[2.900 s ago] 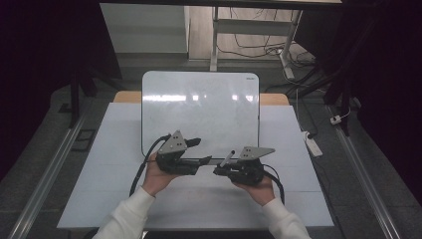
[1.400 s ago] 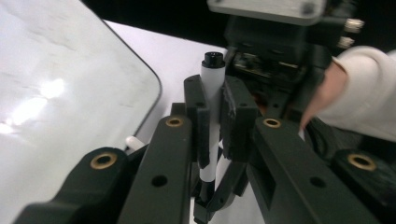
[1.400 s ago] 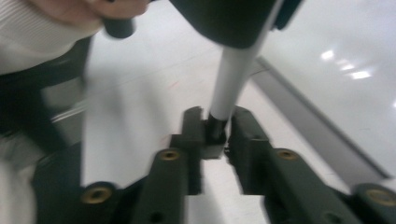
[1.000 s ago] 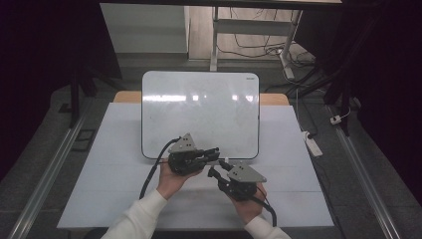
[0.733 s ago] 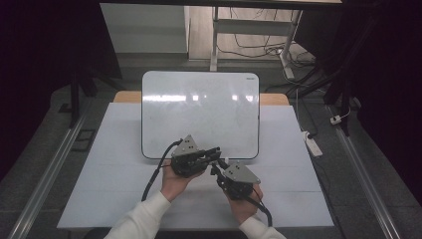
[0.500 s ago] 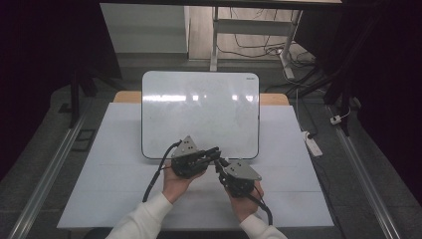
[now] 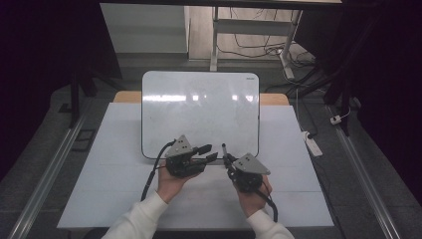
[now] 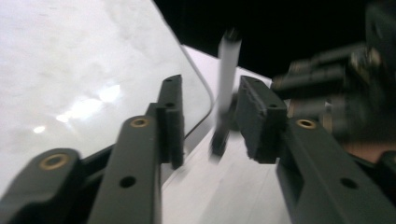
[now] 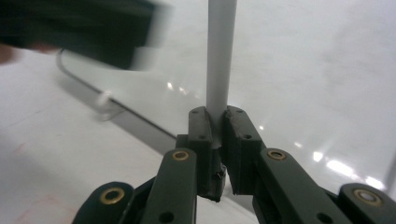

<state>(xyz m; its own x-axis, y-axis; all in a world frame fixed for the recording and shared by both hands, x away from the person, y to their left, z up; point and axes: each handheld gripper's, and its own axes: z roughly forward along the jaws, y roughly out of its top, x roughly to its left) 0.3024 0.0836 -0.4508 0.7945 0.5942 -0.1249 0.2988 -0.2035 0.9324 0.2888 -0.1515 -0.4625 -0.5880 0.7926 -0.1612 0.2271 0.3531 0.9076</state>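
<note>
A: What are your two grippers doing?

B: Your right gripper [image 7: 227, 160] is clamped tight on a white marker [image 7: 224, 151]. In the right gripper view the pen [image 9: 219, 60] rises straight out from between its jaws, which grip its lower end. Your left gripper [image 7: 208, 154] has its jaws apart; they have just been opening. In the left gripper view the marker [image 8: 226, 74] stands between them, close against the right-hand pad, though blur hides whether it touches; the left-hand pad is clear of it.

A: Where is the marker on the table?

B: It sits just past the near edge of the whiteboard [image 7: 199, 107], toward that edge's right half, its dark tip pointing away from you. The whiteboard lies flat in the middle of the table [image 7: 114, 164], reaching to the far edge.

A: And your hands?

B: Your left hand [image 7: 171, 181] and right hand [image 7: 254, 196] sit near the table's near edge, close together, the grippers angled toward each other over the board's near edge. The left jaws point to the right, toward the marker. White sleeves [image 7: 137, 219] come in from the bottom.
</note>
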